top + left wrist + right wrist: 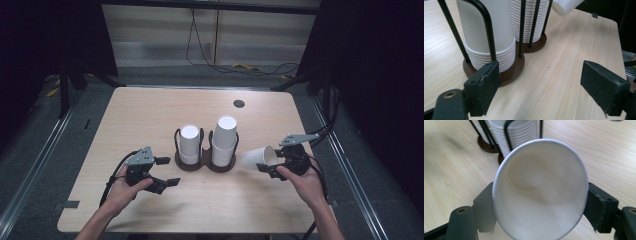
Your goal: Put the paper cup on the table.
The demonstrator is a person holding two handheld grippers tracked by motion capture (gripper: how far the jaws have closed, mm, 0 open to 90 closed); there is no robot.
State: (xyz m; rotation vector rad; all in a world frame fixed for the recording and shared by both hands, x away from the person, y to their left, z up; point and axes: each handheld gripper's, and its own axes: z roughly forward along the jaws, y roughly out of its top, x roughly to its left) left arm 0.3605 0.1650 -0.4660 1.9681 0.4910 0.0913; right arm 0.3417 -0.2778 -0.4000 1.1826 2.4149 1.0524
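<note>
A dark wooden two-slot cup holder with black wire loops stands mid-table. It carries a shorter stack of white paper cups on the left and a taller stack on the right, both upside down. My right gripper is shut on a single white cup, held on its side just right of the holder with its base toward the tall stack. In the right gripper view that cup has its mouth facing the camera, squeezed oval. My left gripper is open and empty, just left of the holder's base.
The light wooden table has a small dark round grommet near its far edge. Cables lie on the floor beyond the table. Metal rails run along both sides of the table.
</note>
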